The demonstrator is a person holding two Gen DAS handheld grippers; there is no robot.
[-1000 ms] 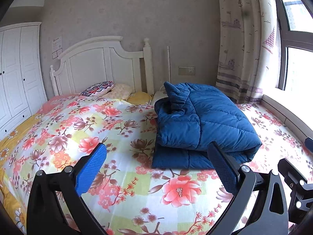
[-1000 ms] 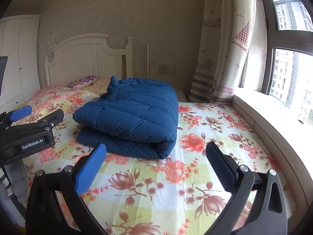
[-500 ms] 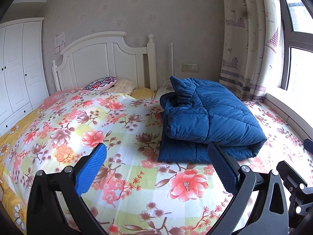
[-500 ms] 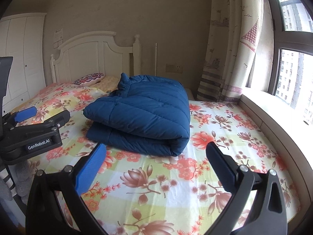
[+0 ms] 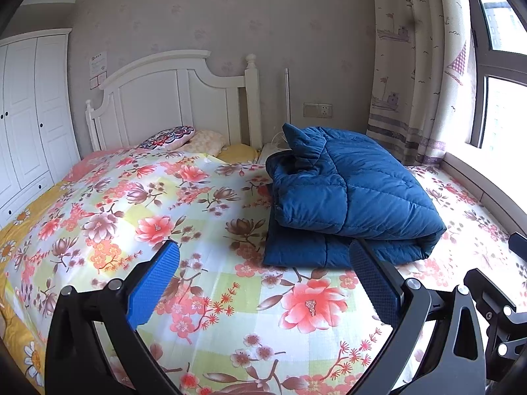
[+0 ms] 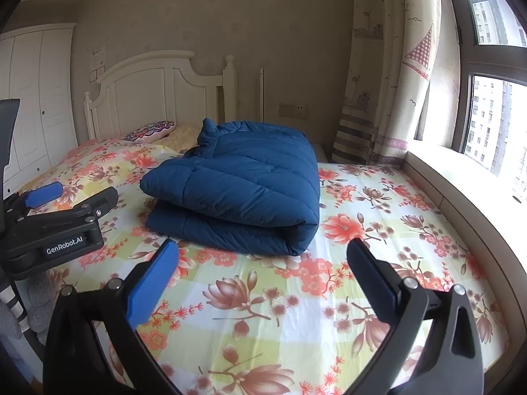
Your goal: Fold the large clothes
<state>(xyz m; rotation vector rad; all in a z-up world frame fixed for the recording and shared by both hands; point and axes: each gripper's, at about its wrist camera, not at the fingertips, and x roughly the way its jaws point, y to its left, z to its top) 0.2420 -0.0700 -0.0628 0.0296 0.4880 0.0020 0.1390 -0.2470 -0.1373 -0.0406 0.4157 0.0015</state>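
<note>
Blue-padded fingers (image 5: 153,283) of the left gripper (image 5: 266,284) stand spread wide with nothing between them, held above the floral bedspread (image 5: 138,217); the right gripper (image 6: 263,283) is likewise spread and empty, its blue pad (image 6: 153,283) at 8 o'clock and its dark finger at 4 o'clock in its own view. In the right wrist view the left gripper's black body, lettered "GenRobot.AI", shows at 9 o'clock, clear of the garment. The folded blue padded jacket (image 5: 349,197) lies on the bedspread in a thick doubled bundle, untouched by either tool: at 1 o'clock from the left gripper's fingertips, with the right-hand finger overlapping its near edge in the picture, and at 12 o'clock, just beyond the fingertips, in the right wrist view (image 6: 243,187). Behind it, a white headboard (image 5: 171,98) rises at 11 o'clock, with a patterned pillow (image 5: 168,136) at its foot. A white wardrobe (image 5: 29,112) fills the 9 o'clock side, a boat-print curtain (image 5: 418,65) hangs at 1 o'clock, and a bright window (image 6: 494,105) runs along 3 o'clock beside the bed.
</note>
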